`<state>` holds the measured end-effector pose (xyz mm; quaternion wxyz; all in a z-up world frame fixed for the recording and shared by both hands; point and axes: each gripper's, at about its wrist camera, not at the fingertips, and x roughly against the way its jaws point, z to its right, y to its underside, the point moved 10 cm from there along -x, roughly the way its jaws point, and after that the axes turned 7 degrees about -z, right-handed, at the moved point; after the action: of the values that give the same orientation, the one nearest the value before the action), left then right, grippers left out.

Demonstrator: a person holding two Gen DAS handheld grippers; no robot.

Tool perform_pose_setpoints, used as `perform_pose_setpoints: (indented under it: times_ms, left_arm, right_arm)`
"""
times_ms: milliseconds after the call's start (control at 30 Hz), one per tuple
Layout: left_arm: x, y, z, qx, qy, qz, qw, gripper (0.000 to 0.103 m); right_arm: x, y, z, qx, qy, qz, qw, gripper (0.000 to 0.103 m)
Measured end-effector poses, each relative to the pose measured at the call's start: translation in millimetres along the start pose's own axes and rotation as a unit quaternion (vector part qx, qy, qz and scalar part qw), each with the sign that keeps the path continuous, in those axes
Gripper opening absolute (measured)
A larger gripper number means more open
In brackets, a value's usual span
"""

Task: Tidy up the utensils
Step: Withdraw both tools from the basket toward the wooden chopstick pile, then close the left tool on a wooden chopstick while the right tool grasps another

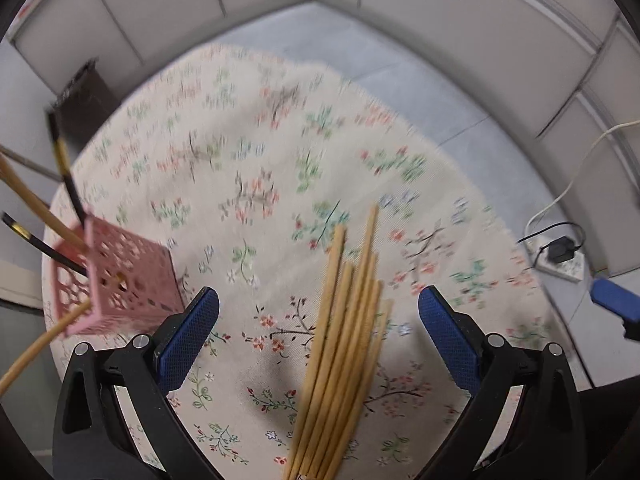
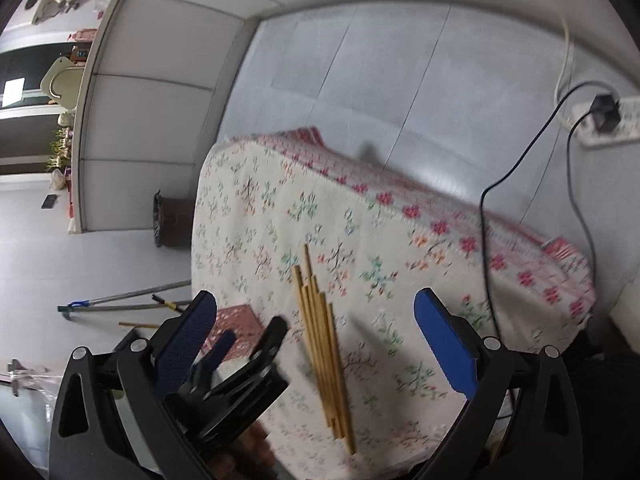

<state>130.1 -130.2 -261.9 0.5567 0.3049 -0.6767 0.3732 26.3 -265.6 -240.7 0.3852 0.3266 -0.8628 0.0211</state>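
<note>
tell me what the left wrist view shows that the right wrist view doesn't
Only the left wrist view shows chopsticks standing in the pink holder, black ones and pale ones.

Only the right wrist view shows the left hand-held gripper from outside, a mop handle on the floor, and the cloth's red border.

Both show the loose bamboo chopsticks on the floral tablecloth, and the power strip.

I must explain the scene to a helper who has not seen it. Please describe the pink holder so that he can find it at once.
Start from the table with the floral cloth. At its left edge, seen from the left wrist camera, stands the pink holder, a square box with lattice holes in its walls. Unlike the loose bamboo chopsticks lying flat beside it, it is upright and already holds a few sticks, two of them black with gold bands.
</note>
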Motion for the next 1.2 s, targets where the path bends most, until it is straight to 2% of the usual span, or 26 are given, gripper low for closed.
perform_pose_setpoints:
  times_ms: [100, 200, 300, 367, 467, 533, 633, 800, 933, 1067, 1200]
  left_arm:
    - [-13, 1, -4, 0.008, 0.008, -0.017, 0.9998, 0.096]
    - [-26, -2, -4, 0.022, 0.039, -0.038, 0.9983, 0.096]
    - [-32, -10, -2, 0.039, 0.073, -0.045, 0.9955, 0.094]
    - [-33, -17, -3, 0.050, 0.083, -0.041, 0.9945, 0.088]
    - [-34, -27, -4, 0.063, 0.093, -0.040, 0.9929, 0.072]
    - [-38, -33, -6, 0.068, 0.090, -0.042, 0.9927, 0.058]
    - [-47, -36, -6, 0.068, 0.076, -0.054, 0.9933, 0.046]
    - [-57, -42, -7, 0.064, 0.062, -0.056, 0.9944, 0.036]
    - [-58, -43, -11, 0.061, 0.055, -0.059, 0.9948, 0.019]
    - [-58, -38, -17, 0.055, 0.051, -0.061, 0.9953, 0.010]
    - [-51, -27, -25, 0.052, 0.032, -0.043, 0.9972, 0.008]
  right_arm:
    - [-12, 7, 0, -0.013, -0.010, -0.030, 0.999, 0.096]
    - [-21, 12, 0, -0.030, -0.032, -0.060, 0.997, 0.096]
    - [-24, 15, 1, -0.036, -0.032, -0.070, 0.996, 0.096]
    - [-24, 14, 4, -0.043, -0.027, -0.068, 0.996, 0.096]
    - [-25, 12, 9, -0.053, -0.024, -0.066, 0.996, 0.096]
    - [-24, 11, 11, -0.052, -0.019, -0.063, 0.996, 0.096]
    - [-24, 9, 10, -0.042, -0.010, -0.064, 0.997, 0.096]
    - [-22, 4, 14, -0.038, 0.004, -0.053, 0.998, 0.096]
    - [-26, 1, 18, -0.037, 0.014, -0.051, 0.998, 0.096]
    - [-30, 0, 19, -0.025, 0.035, -0.047, 0.998, 0.096]
    - [-43, 5, 20, -0.005, 0.065, -0.056, 0.996, 0.096]
